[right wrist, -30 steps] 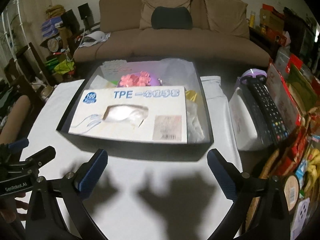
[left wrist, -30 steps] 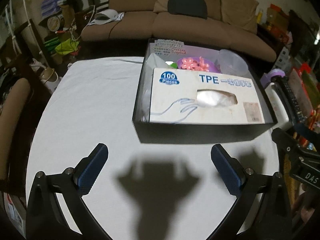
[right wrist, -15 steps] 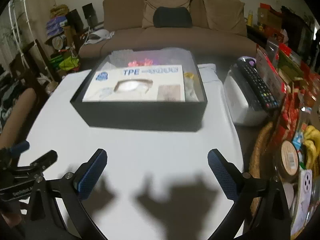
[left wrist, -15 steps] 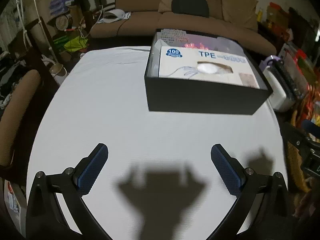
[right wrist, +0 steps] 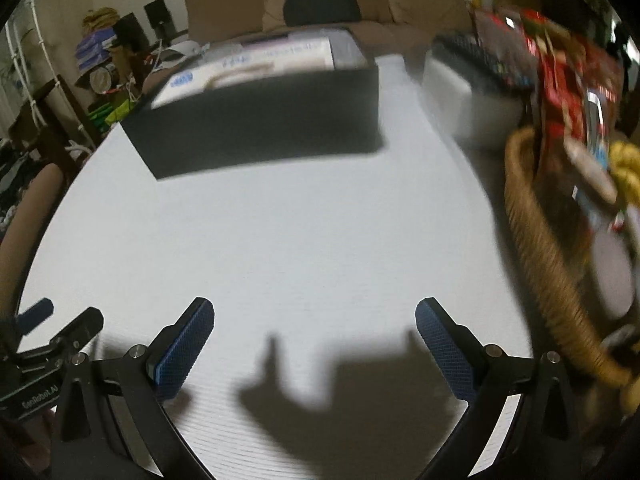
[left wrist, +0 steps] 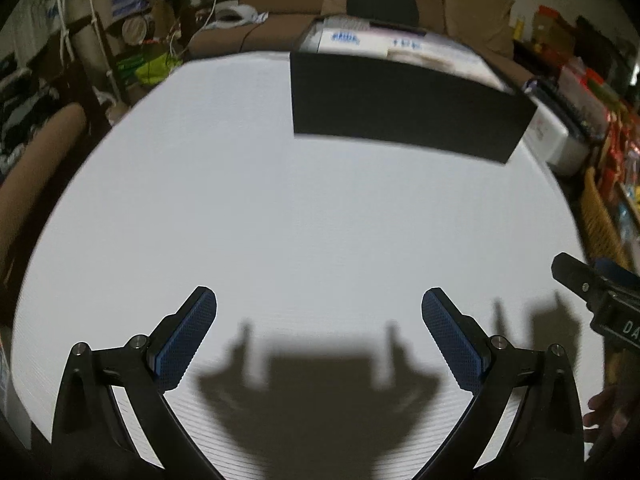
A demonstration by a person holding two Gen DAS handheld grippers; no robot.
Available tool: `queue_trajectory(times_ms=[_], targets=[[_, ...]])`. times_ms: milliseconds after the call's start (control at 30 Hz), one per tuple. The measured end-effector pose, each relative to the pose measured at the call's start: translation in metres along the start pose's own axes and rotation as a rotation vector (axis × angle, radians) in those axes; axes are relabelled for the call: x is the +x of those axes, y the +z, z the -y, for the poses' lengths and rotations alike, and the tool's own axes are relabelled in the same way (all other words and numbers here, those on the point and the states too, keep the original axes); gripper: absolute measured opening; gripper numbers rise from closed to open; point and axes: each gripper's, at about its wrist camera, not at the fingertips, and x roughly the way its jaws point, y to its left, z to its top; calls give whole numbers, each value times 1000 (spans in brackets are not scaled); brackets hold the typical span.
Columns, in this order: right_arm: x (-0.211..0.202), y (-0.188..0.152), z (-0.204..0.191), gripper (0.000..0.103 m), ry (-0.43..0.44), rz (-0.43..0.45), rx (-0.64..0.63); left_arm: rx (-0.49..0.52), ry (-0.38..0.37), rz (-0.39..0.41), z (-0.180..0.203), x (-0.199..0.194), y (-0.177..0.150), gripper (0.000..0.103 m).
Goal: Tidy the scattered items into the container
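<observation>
My left gripper (left wrist: 319, 336): fingers apart, nothing between, low over near edge of white tabletop (left wrist: 304, 216). My right gripper (right wrist: 314, 346): same, spread and empty. Black container (left wrist: 404, 110): far edge of tabletop, glove box (right wrist: 248, 62) inside. Right view alone shows wicker basket (right wrist: 548, 264) at right edge; left view shows right gripper's side.

Bare white table (left wrist: 320, 216) lies open before the black box (left wrist: 400, 116) (wicker basket (right wrist: 540, 264) crowds right).
</observation>
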Motion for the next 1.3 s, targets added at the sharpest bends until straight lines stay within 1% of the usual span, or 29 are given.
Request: queue_trajectory(times_ms=[100, 200, 300, 467, 567, 767, 900, 967, 1300], targets=[[10, -15, 2, 103, 6, -16, 9, -3, 5, -12, 0, 11, -16, 103], [16, -28, 1, 103, -5, -17, 1, 10, 12, -15, 4, 19, -26, 103], [20, -34, -1, 103, -7, -20, -1, 40, 24, -12, 13, 25, -31, 103], [28, -41, -5, 103, -38, -19, -51, 41, 34, -27, 19, 38, -34, 103], [32, -45, -3, 103, -50, -16, -58, 47, 43, -36, 22, 47, -39, 103], [42, -50, 6, 103, -73, -23, -42, 36, 25, -11, 25, 47, -42, 103], [41, -56, 4, 103, -84, 7, -74, 32, 9, 16, 24, 46, -45, 103], [41, -58, 4, 103, -81, 21, -78, 32, 8, 16, 24, 46, -46, 103], [40, -57, 4, 103, -82, 20, -79, 31, 6, 15, 24, 45, -48, 103]])
